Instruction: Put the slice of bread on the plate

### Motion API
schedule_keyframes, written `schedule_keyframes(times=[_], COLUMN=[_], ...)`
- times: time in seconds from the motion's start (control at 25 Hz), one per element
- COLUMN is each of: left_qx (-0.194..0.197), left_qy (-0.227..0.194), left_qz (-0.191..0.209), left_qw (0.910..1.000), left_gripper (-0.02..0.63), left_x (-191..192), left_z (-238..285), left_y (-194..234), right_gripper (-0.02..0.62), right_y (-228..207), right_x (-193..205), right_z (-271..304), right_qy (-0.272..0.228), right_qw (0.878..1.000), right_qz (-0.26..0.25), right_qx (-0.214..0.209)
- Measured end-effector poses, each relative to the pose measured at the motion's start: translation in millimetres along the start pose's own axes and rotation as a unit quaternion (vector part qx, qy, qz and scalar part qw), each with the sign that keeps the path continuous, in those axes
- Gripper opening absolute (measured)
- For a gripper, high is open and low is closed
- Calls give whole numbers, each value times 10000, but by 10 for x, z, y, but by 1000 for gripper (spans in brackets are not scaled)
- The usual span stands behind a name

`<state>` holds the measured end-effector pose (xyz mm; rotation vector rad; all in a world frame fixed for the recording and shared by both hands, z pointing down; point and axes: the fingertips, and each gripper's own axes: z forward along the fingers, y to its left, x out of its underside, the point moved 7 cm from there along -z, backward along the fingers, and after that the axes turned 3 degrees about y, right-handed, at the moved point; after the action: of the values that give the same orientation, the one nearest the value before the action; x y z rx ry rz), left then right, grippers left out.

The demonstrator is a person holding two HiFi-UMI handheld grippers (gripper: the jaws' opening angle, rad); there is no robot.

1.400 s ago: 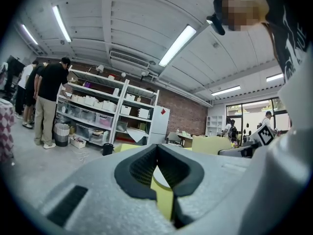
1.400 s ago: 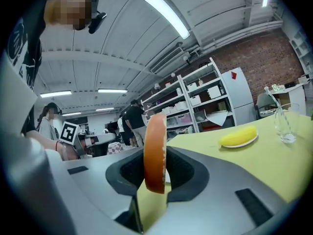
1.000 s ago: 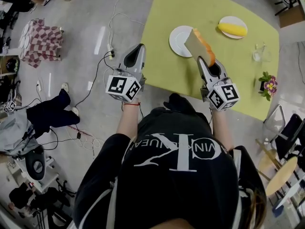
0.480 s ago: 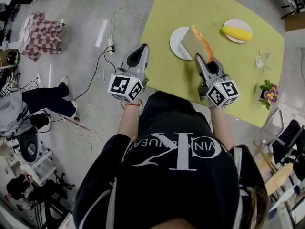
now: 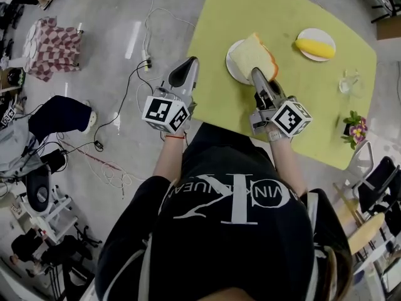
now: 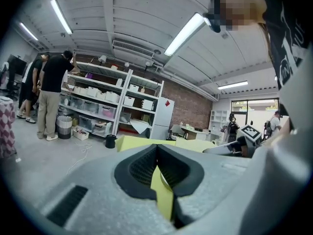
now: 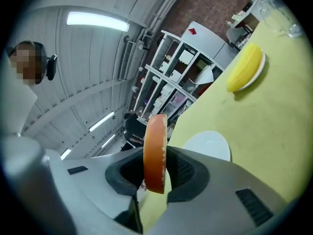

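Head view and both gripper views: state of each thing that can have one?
plate, on the table, partly hidden under the bread.
slice of bread, clamped at one edge, over the plate, not released.
right tool, shut on the slice of bread.
left tool, shut, nothing between its jaws.
yellow food, lying on its own small plate.

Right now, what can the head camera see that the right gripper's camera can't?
Only the head view: the left gripper, the flowers, a red-checked cloth and the flat face of the slice of bread. Only the right gripper view: storage shelves and a ceiling light. Both: the slice of bread clamped in the right gripper, the white plate, the yellow food and the green table.
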<state>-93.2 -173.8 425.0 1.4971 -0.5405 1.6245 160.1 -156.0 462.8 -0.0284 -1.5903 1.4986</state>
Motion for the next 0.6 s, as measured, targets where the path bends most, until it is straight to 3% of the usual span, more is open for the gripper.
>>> schedule_keyframes(times=[0.2,0.4,0.52,0.6], left_qx=[98,254,335,359], left_qy=[58,73,67,72], left_qz=[-65,-47,-48,-78], left_qw=[9999,9996,9994,9993], left_gripper=[11,11,11,11], left_x=[-13,-51,-58,-48], left_z=[92,160,211,228], left_y=[78,116,115,116], right_gripper=[97,88,91,91], right_y=[-53,-28,-79,-168], right_x=[61,19,-16,62], right_z=[139,233,293,276], right_qy=[88,-85,-54,33], right_qw=[9973,9918,9915,9846], right_qz=[657,1264,1300,1729], right_qx=[308,154,-83,239])
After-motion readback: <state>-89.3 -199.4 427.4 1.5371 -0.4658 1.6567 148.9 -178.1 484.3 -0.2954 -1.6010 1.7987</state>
